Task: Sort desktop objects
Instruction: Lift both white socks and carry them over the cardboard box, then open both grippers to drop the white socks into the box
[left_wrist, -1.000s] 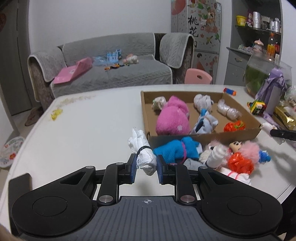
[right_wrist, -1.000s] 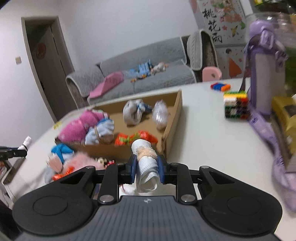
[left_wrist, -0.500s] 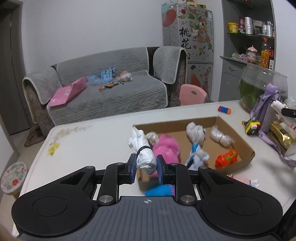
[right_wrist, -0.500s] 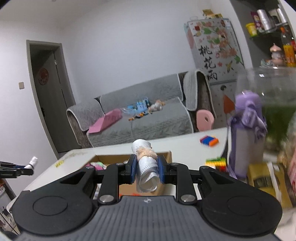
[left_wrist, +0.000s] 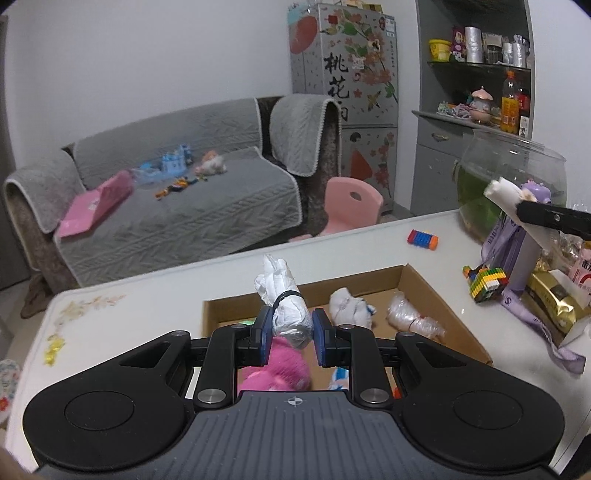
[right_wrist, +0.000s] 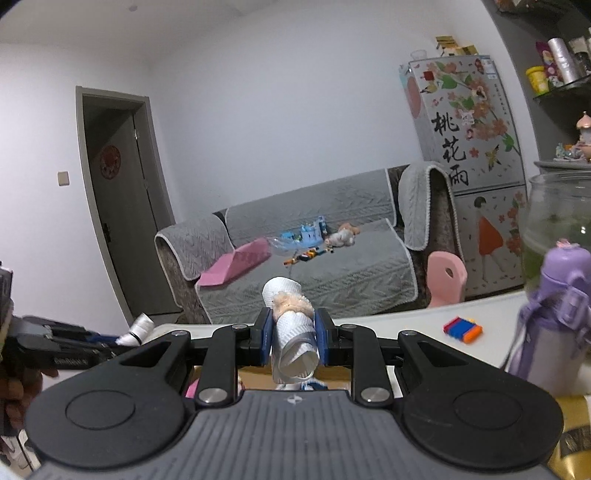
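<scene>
The left gripper (left_wrist: 288, 334) has its fingers clamped on a white rolled bundle tied with a black band (left_wrist: 286, 308), held above the near end of the cardboard box (left_wrist: 439, 299) on the bench (left_wrist: 122, 325). The right gripper (right_wrist: 293, 341) pinches a white rolled cloth with a fuzzy tan band (right_wrist: 291, 325), raised above the bench. This looks like the carry step; next, each bundle likely needs lowering into the box before release.
</scene>
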